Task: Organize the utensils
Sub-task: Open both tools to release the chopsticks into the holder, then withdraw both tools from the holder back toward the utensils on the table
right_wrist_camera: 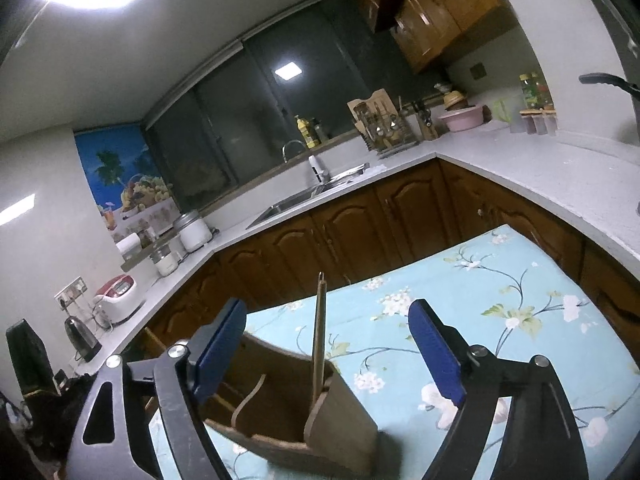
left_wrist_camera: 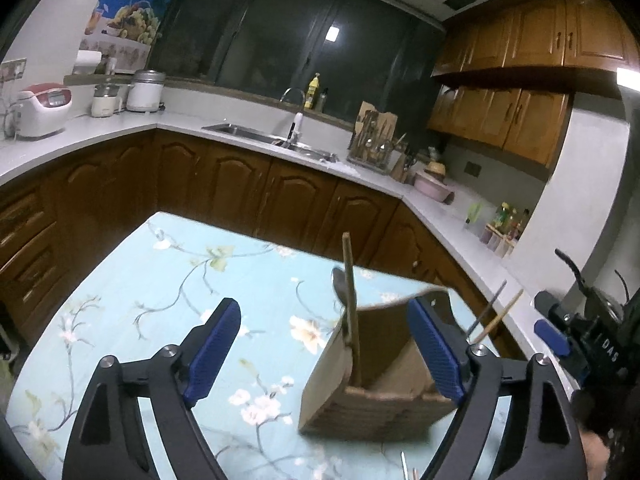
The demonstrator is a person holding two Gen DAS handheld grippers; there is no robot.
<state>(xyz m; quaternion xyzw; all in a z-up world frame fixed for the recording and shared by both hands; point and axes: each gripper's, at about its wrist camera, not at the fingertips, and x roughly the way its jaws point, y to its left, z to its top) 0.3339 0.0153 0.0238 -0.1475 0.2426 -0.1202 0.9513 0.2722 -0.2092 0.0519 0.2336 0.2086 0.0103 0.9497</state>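
I see a brown box [left_wrist_camera: 372, 384] standing on the table [left_wrist_camera: 168, 304], which has a blue cloth with flowers on it. The box is open at the top and has walls inside that split it into parts. A long wooden stick [left_wrist_camera: 352, 312] stands up in one part of the box and leans a little. Behind the stick there is a dark spoon shape [left_wrist_camera: 340, 286], I think, but it is blurry.

My left hand-held gripper [left_wrist_camera: 324, 356] is spread wide and holds nothing. Its right finger [left_wrist_camera: 436, 352] is just beside the far wall of the box.

My right hand-held gripper [right_wrist_camera: 328, 350] is spread wide too, and it holds nothing. The box [right_wrist_camera: 296, 412] sits low between its fingers, nearer the left one.
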